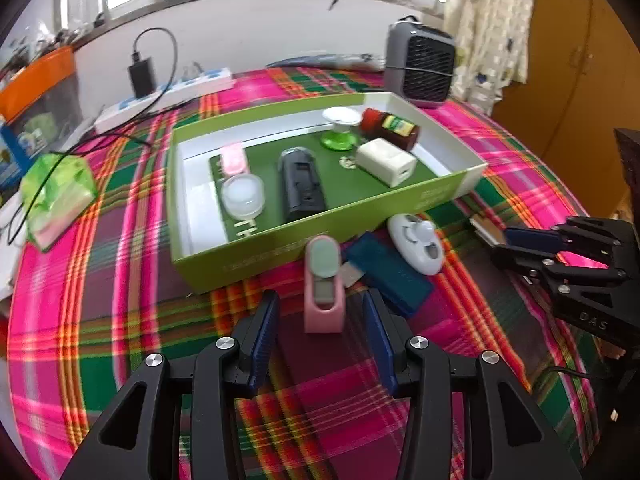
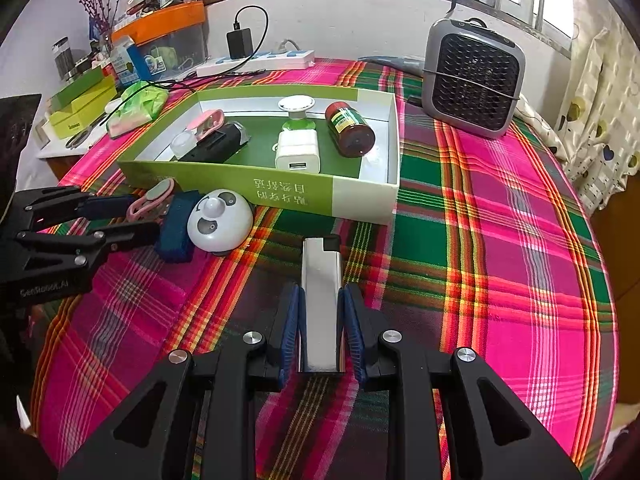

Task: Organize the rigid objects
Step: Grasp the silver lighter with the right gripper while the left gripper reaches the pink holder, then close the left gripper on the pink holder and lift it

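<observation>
A plaid cloth (image 2: 500, 208) in pink, green and orange covers the table. At far left, seen from the right wrist camera, the left gripper (image 2: 154, 216) reaches in low from the edge, tilted downward, its blue-padded jaws standing apart with nothing pressed between them. Its own camera shows those jaws on either side of a small pink plastic clip-shaped gadget with a grey-green oval top (image 1: 323, 288), which lies on the cloth just ahead of the pads and is not yet gripped. Just right of it lie a dark blue rectangular case (image 1: 390, 276) and a white rounded plastic device with grey oval insets (image 2: 220, 220), touching one another, in front of the near wall of a shallow green and white cardboard box (image 2: 360, 200). The box already holds several small items, among them a white plug-in charger (image 2: 296, 152) and a dark red jar lying on its side (image 2: 350, 130). Further right, the right gripper (image 2: 320, 320) points down and forward, its jaws closed on a shiny silver rectangular metal lighter (image 2: 322, 300), held clear of the box.

The step in hand appears to be carrying the lighter to the box. Next, the right hand likely needs to move forward over the near wall and release.
</observation>
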{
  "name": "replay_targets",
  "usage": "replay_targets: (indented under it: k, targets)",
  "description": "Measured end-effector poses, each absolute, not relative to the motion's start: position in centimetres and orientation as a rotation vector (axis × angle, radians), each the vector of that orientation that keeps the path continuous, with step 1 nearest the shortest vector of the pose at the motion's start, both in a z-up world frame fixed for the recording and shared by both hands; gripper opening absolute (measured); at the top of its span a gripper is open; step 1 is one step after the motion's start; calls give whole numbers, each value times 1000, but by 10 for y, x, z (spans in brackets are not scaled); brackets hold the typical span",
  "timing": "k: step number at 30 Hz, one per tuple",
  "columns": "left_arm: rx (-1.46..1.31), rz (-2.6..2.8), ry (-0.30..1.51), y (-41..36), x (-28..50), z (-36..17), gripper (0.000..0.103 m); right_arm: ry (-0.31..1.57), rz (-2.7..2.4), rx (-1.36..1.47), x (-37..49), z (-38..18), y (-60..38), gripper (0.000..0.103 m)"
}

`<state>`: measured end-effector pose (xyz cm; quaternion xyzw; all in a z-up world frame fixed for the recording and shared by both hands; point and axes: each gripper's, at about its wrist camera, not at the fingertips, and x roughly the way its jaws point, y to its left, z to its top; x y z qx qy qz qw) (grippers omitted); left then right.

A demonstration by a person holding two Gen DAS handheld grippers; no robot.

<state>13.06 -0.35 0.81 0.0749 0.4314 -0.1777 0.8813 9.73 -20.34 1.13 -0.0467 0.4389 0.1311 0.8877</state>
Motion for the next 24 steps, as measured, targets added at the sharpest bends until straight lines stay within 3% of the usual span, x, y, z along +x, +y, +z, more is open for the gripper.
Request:
replay_targets:
  k: [24]
  targets:
    - [156, -254, 893, -3, 145, 6, 42, 910, 276, -86, 98, 11, -204, 25]
